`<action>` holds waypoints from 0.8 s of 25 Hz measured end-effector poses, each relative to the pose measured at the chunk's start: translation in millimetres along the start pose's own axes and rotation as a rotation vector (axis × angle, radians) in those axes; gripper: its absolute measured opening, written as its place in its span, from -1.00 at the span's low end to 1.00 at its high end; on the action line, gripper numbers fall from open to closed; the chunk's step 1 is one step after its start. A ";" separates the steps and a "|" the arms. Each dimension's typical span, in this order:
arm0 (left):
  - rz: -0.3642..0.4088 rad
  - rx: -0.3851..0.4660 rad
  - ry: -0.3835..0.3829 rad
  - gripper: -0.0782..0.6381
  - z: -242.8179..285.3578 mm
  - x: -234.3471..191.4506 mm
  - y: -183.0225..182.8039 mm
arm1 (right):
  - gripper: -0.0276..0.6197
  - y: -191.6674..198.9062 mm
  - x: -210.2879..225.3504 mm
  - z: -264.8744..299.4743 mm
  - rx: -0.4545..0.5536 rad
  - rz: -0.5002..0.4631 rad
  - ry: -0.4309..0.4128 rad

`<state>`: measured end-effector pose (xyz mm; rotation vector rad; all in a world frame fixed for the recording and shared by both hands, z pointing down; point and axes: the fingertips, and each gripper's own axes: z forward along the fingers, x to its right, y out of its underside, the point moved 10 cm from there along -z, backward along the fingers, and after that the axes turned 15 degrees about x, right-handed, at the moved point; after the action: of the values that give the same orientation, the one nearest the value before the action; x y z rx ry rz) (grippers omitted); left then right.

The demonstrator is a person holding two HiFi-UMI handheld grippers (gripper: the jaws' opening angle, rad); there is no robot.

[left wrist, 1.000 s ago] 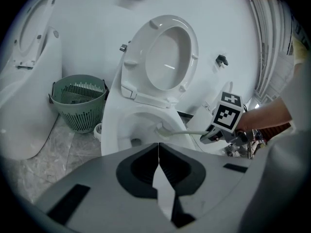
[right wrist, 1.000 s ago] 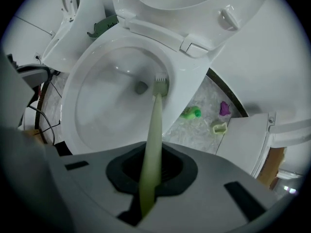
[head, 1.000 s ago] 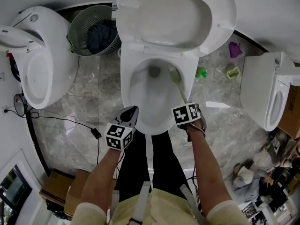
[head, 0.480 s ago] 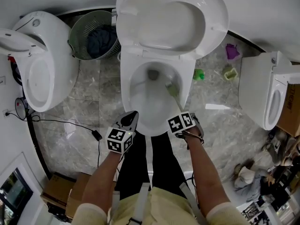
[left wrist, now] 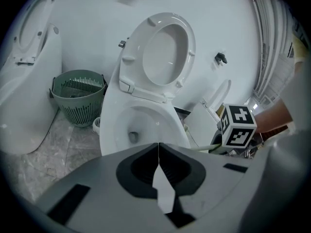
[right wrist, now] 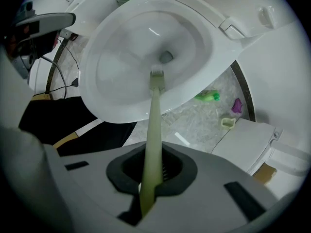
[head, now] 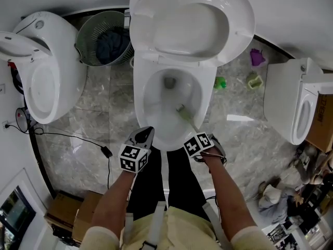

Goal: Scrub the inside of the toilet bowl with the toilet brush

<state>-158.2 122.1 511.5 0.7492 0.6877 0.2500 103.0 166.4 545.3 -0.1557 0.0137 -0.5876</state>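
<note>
Right gripper (right wrist: 150, 181) pinches the brush (right wrist: 154, 115) near the rear end of its handle. The handle runs forward between the jaws, and the bristle head (right wrist: 156, 74) sits inside the bowl (right wrist: 116, 67), just short of the drain; contact with the wall can't be confirmed. Left gripper (left wrist: 158, 178) has its jaws pressed together on nothing and hangs near the front rim. Judgement: the brush is light, with a thin, smooth plastic handle that likely flexes a little under load and could swivel in a two-pad pinch. Hold square across the handle, firm, with moderate scrub pressure.
</note>
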 end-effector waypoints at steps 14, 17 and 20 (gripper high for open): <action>-0.012 0.009 -0.057 -0.75 -14.7 -6.3 7.4 | -0.83 12.2 -38.7 -0.7 -0.054 -0.104 -0.156; -0.013 0.009 -0.069 -0.75 -17.6 -7.2 10.5 | -0.83 11.9 -47.0 -1.0 -0.048 -0.089 -0.208; -0.012 0.006 -0.076 -0.75 -20.3 -7.1 13.8 | -0.83 9.0 -55.7 -2.0 -0.035 -0.069 -0.258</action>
<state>-176.5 139.8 513.9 0.7567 0.6210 0.2077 61.4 204.3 540.2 -0.2658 -0.2324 -0.6329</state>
